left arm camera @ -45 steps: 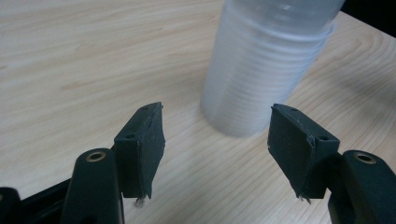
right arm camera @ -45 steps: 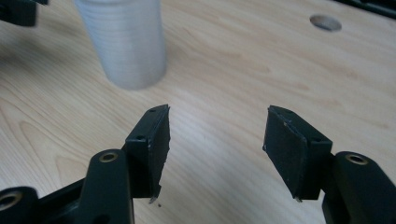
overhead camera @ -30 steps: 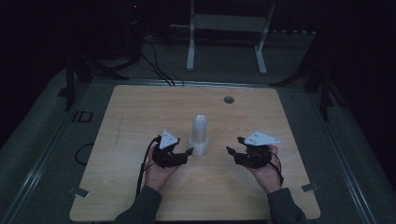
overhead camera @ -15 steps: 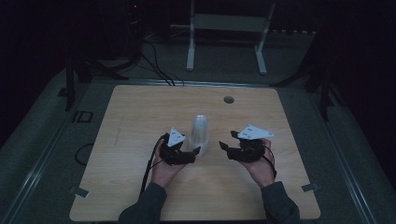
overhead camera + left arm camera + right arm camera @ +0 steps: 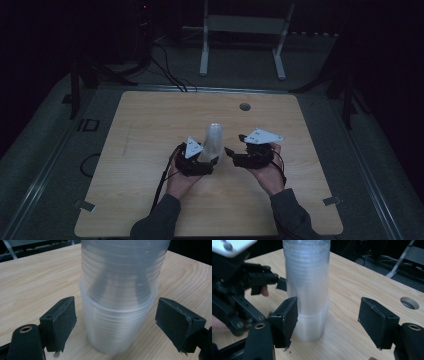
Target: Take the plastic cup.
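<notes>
A tall stack of translucent plastic cups (image 5: 214, 142) stands mouth down at the middle of the wooden table (image 5: 145, 125). My left gripper (image 5: 212, 161) is at the stack's foot from the left. In the left gripper view it is open (image 5: 120, 322), with its pads (image 5: 62, 318) on either side of the lowest cup (image 5: 117, 330) and a gap on each side. My right gripper (image 5: 231, 153) comes in from the right, also open (image 5: 331, 321). Its left pad (image 5: 285, 320) is close against the stack (image 5: 308, 290), and the rest of its opening lies to the stack's right.
A round cable hole (image 5: 244, 106) is set in the table near its far edge, also seen as a hole (image 5: 409, 302) in the right gripper view. A white metal stand (image 5: 240, 40) and cables (image 5: 165, 70) lie on the dark floor beyond the table.
Both grippers have closed in on the cup stack from either side, the left moving right and the right moving left. The stack has stayed in place.
</notes>
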